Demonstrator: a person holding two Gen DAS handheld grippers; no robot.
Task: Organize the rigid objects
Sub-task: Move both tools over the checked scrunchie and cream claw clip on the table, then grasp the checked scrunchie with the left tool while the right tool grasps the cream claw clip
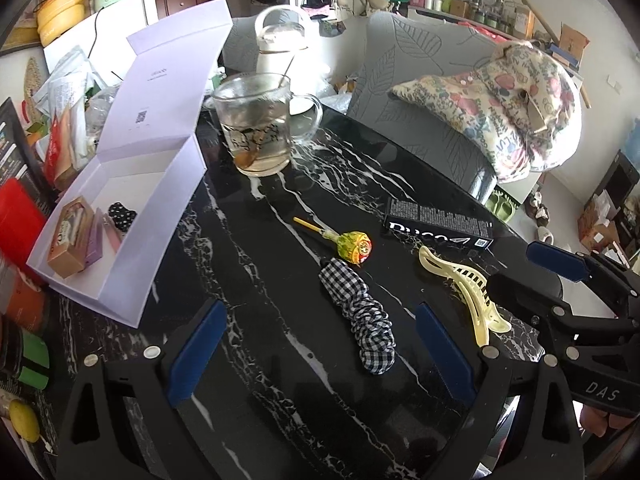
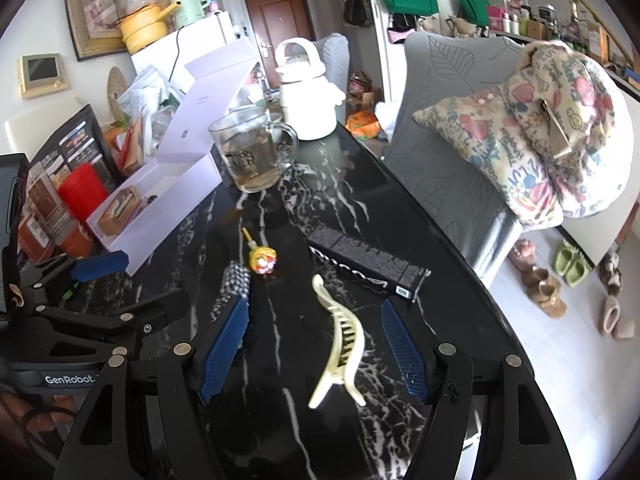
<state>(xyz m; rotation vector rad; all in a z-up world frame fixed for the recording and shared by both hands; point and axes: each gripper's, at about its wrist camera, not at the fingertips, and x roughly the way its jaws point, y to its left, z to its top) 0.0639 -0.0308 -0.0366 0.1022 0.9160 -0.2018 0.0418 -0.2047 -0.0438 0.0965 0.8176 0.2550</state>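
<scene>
On the black marble table [image 1: 256, 272] lie a yellow lollipop [image 1: 352, 245], a checked scrunchie [image 1: 360, 312], a pale yellow hair claw [image 1: 468, 292] and a long black box [image 1: 438, 222]. An open white box [image 1: 120, 208] at the left holds a small brown box, a purple item and a dotted scrunchie. My left gripper [image 1: 320, 352] is open and empty, above the table near the checked scrunchie. My right gripper [image 2: 316, 352] is open, its fingers either side of the hair claw [image 2: 340, 340], not touching it. The lollipop [image 2: 262, 260] and black box [image 2: 368, 264] lie beyond.
A glass mug [image 1: 256, 128] with liquid stands behind the items, a white kettle [image 2: 306, 92] further back. Clutter and a red canister [image 2: 82, 192] crowd the table's left side. A grey chair [image 2: 444, 152] with a patterned cushion stands at the right table edge.
</scene>
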